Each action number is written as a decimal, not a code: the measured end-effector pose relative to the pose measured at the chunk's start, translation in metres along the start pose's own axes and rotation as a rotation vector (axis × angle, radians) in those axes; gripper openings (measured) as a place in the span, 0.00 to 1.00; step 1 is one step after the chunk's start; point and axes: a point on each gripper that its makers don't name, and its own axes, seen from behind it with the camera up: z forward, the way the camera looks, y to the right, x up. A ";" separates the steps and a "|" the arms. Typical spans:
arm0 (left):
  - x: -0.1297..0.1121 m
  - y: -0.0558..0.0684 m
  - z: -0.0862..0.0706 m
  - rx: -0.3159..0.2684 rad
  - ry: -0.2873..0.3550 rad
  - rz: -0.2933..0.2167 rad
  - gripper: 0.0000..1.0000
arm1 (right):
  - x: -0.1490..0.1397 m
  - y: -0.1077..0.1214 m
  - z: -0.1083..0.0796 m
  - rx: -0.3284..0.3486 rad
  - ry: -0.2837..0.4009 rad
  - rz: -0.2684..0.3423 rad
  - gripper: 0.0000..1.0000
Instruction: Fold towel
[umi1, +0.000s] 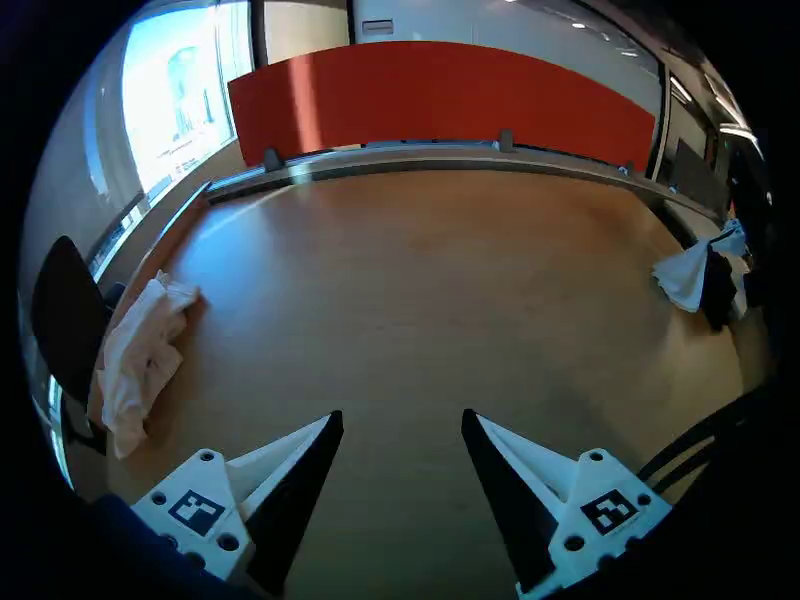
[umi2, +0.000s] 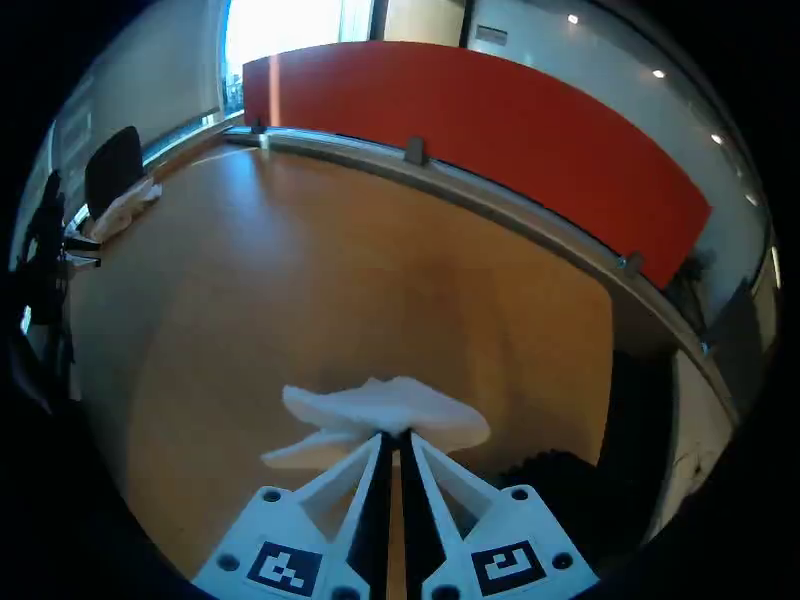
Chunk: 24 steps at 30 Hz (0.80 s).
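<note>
A white towel (umi2: 385, 408) is bunched at the tips of my right gripper (umi2: 395, 440), whose fingers are shut on a fold of it over the wooden table (umi2: 300, 280). In the left gripper view the same towel (umi1: 688, 275) shows at the far right, with a dark shape against it. My left gripper (umi1: 400, 420) stands open low over the bare table (umi1: 430, 290), with nothing between its fingers and well away from the towel.
A crumpled cream cloth pile (umi1: 140, 360) lies at the table's left edge, by a black chair (umi1: 65, 320); pile (umi2: 125, 205) and chair (umi2: 110, 165) show far left. An orange partition (umi1: 440, 95) on a metal rail (umi1: 440, 160) closes the far edge.
</note>
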 end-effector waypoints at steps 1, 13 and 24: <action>0.000 0.001 0.000 -0.001 0.000 0.001 0.88 | -0.005 0.000 0.000 0.000 -0.006 0.007 0.05; 0.001 0.002 -0.001 0.000 -0.002 0.012 0.88 | -0.064 0.001 0.004 -0.029 -0.087 0.086 0.05; -0.002 0.005 -0.001 0.000 -0.009 0.016 0.88 | -0.098 0.007 0.007 -0.059 -0.150 0.131 0.05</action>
